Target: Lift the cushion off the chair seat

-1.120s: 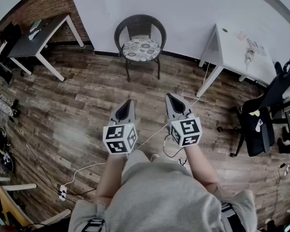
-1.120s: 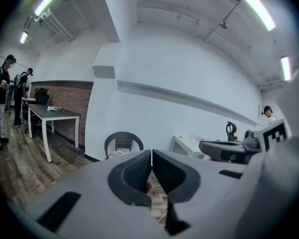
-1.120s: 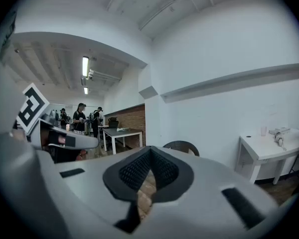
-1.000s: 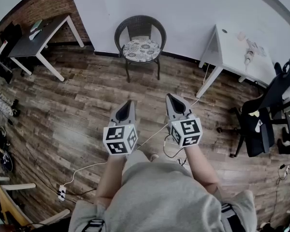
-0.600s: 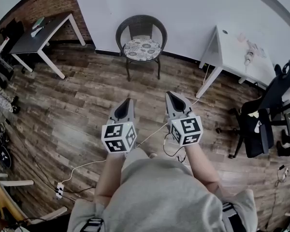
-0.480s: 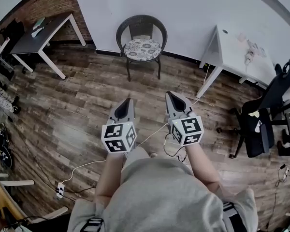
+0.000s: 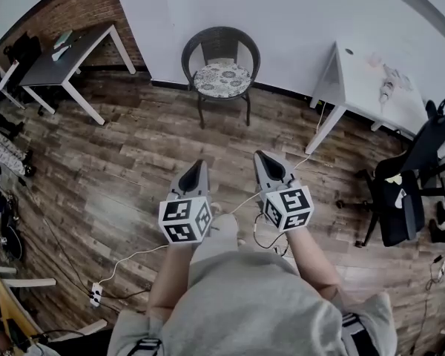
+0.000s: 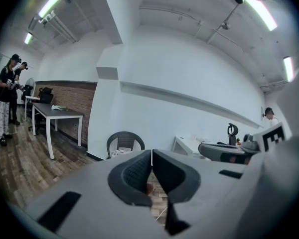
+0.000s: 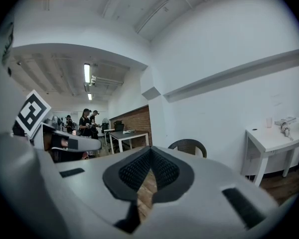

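Left hand-held gripper [image 7: 199,165] and right hand-held gripper [image 7: 260,156], closed, face the chair [image 7: 221,33].

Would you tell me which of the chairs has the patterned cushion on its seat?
The round-backed wicker chair against the white wall, with the floral cushion on its seat; the one at right is a black office chair.

A patterned cushion [image 7: 222,79] lies on the seat of a wicker chair [image 7: 221,38] standing on wood-plank floor [image 7: 133,169].
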`<state>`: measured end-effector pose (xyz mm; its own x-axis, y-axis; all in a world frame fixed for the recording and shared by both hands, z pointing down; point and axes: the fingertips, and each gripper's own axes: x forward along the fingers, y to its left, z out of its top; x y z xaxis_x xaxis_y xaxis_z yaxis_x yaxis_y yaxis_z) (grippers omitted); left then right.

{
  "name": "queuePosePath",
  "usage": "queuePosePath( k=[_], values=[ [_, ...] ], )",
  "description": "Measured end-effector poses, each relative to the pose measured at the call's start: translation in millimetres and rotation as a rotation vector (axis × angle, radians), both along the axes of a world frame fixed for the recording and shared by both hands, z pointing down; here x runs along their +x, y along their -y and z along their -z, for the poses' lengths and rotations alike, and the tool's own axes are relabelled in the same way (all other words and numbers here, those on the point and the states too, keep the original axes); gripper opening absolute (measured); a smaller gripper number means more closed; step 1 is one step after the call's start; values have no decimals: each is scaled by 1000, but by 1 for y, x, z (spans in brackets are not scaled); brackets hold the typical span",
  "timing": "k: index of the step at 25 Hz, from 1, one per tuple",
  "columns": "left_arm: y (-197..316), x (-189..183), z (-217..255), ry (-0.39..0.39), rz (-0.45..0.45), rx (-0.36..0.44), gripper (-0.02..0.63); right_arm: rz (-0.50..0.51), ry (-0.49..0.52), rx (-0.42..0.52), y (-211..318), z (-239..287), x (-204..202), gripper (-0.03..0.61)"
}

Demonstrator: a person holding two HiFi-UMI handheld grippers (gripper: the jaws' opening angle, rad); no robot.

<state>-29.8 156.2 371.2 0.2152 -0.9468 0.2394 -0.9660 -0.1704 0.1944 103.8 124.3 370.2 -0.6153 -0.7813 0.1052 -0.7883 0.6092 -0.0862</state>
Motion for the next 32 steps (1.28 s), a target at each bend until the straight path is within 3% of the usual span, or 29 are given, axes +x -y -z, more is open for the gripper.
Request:
queuePosePath(
  k=[12, 32],
  values=[
    [64, -8, -12, -21, 21, -4, 11, -11, -13, -40, 58, -21, -2, 2],
    [281, -62, -11, 12, -20, -23, 12, -26, -27, -45, 280, -11, -62, 2]
  ],
)
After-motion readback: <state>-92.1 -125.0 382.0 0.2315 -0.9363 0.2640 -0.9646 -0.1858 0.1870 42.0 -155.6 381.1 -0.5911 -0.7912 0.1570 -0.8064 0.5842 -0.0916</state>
